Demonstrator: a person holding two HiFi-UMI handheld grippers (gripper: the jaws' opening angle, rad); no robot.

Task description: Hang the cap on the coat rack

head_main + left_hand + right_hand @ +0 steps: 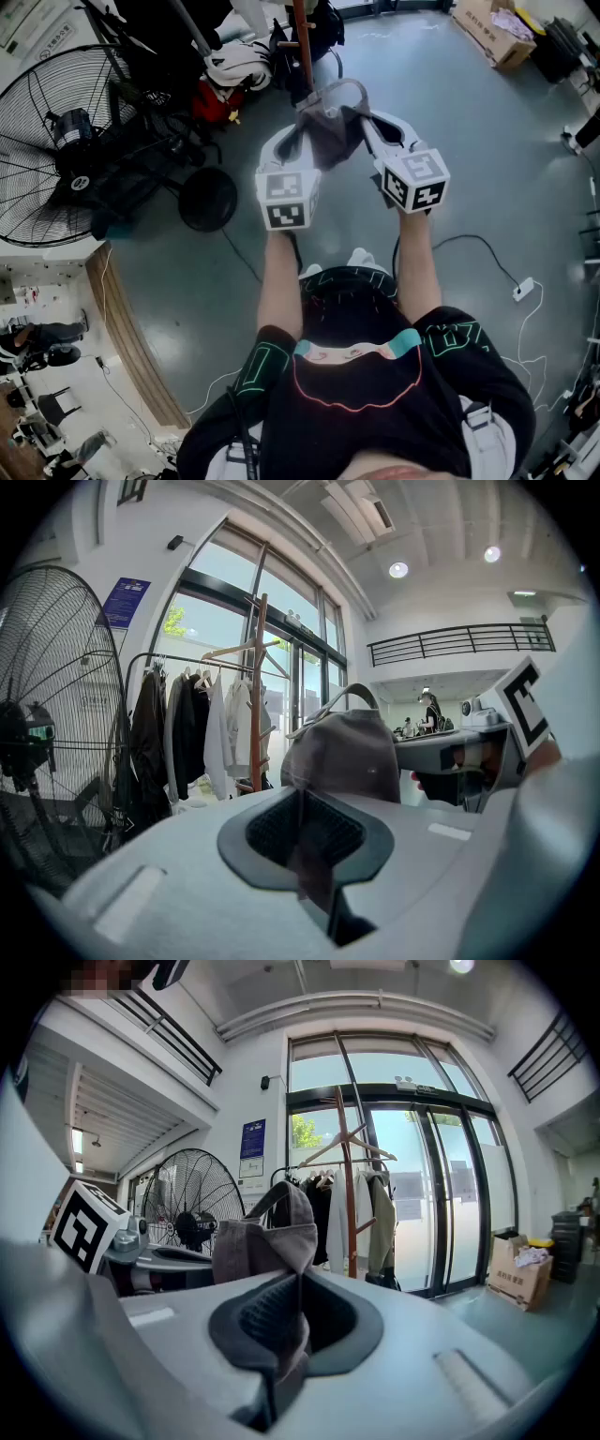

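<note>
A grey-brown cap (330, 127) hangs between my two grippers, held out in front of the person. My left gripper (302, 141) is shut on the cap's left side; cloth (342, 752) runs down between its jaws. My right gripper (364, 127) is shut on the right side, with the cap (267, 1232) pinched in its jaws. The cap's strap loop arches above the crown. The wooden coat rack (304, 42) stands just beyond the cap. In the gripper views the rack's pole (260, 696) (345, 1185) rises ahead with angled pegs and clothes hanging behind it.
A large black floor fan (70, 141) stands at the left, its round base (207, 199) close to my left gripper. Dark and white clothes (187, 733) hang on a rail beside the rack. A cardboard box (492, 33) lies far right. Cables (487, 262) trail over the grey floor.
</note>
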